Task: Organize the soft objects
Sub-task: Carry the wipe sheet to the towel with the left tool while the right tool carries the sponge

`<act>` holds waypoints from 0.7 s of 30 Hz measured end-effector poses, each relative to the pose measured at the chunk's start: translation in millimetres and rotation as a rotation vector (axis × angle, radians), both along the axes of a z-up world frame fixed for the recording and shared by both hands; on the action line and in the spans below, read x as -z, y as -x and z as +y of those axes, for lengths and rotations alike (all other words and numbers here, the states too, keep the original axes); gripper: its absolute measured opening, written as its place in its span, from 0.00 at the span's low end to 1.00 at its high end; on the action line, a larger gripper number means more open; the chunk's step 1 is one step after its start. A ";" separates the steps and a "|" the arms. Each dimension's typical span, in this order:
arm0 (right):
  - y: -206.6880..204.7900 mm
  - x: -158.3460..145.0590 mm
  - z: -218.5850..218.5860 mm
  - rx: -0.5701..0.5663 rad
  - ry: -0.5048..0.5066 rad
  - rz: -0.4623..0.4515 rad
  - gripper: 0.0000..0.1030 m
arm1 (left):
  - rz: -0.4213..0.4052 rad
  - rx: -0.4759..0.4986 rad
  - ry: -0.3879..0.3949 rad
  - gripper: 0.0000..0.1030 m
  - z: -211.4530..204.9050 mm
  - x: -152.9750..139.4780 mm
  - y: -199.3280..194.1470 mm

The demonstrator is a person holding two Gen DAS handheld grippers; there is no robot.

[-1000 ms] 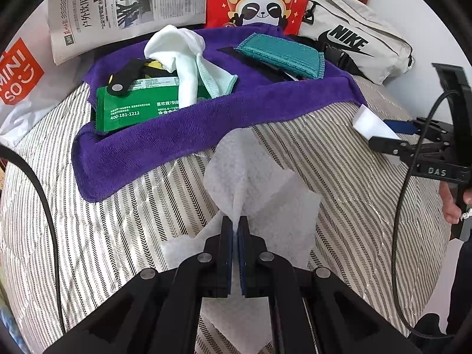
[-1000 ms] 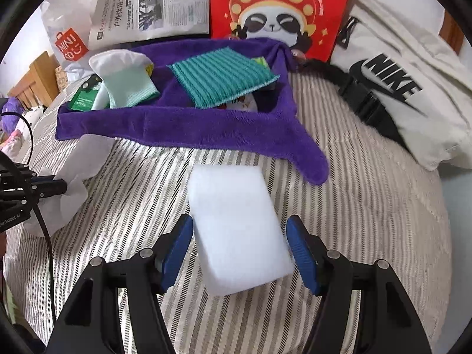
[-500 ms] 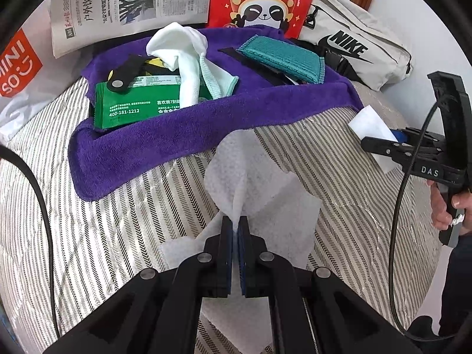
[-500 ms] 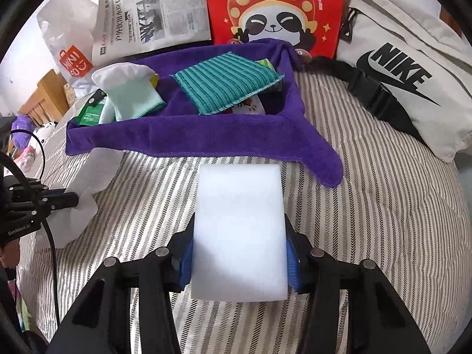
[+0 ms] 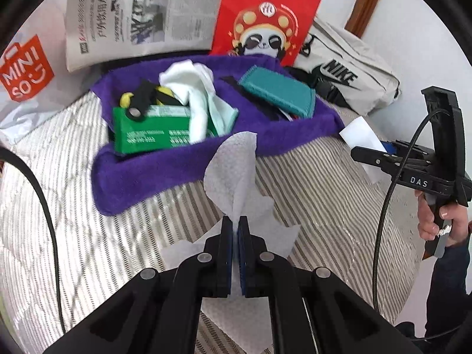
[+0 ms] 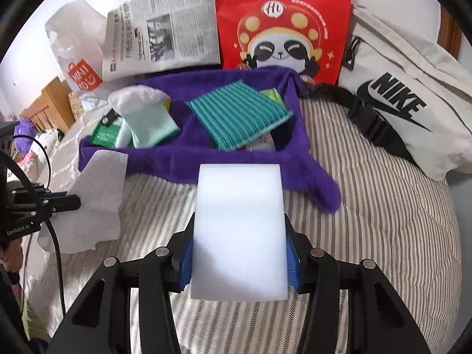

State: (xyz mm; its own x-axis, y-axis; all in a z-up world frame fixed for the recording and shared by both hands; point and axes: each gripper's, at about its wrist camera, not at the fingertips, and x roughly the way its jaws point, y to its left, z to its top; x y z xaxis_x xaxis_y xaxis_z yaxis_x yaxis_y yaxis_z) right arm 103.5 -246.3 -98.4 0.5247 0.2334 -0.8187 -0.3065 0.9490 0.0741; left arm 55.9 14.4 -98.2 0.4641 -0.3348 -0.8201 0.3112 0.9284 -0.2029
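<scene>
My left gripper (image 5: 235, 221) is shut on a thin white paper towel (image 5: 233, 165), lifted off the striped bedcover just in front of the purple towel (image 5: 165, 168). My right gripper (image 6: 239, 253) is shut on a white sponge block (image 6: 239, 224), held above the bedcover near the purple towel's front edge (image 6: 224, 162). On the purple towel lie a teal ribbed cloth (image 6: 236, 115), a white and mint cloth (image 6: 144, 118) and a green pack (image 5: 150, 132). The right gripper with the sponge (image 5: 362, 135) shows at the right of the left wrist view.
A red panda bag (image 6: 280, 20), a newspaper (image 6: 165, 38) and a Miniso bag (image 5: 23, 70) stand behind the towel. A white Nike bag (image 6: 404, 103) with a black strap lies at the right. The striped bedcover (image 6: 383, 221) spreads around.
The right gripper closed on the white sponge and lifted it toward the purple towel. The left gripper raised the paper towel and moved closer to the purple towel.
</scene>
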 end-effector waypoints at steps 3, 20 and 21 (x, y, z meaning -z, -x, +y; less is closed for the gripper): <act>-1.6 -8.4 4.7 0.003 -0.030 -0.008 0.48 | -0.023 -0.022 0.004 0.04 4.8 -9.4 -3.8; -38.7 -32.1 43.2 -0.021 -0.044 -0.033 0.48 | -0.106 -0.086 0.066 0.04 28.2 -52.9 -34.2; -41.9 -32.7 44.0 -0.021 -0.039 -0.035 0.48 | -0.109 -0.086 0.071 0.04 28.2 -55.1 -35.4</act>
State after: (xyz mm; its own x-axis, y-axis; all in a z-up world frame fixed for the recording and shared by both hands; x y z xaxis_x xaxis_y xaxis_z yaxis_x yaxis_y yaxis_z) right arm 145.4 -202.3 -65.7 0.5476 0.2757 -0.7900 -0.3289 0.9391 0.0998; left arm 91.3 42.6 -43.1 0.5787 -0.3456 -0.7387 0.2549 0.9371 -0.2387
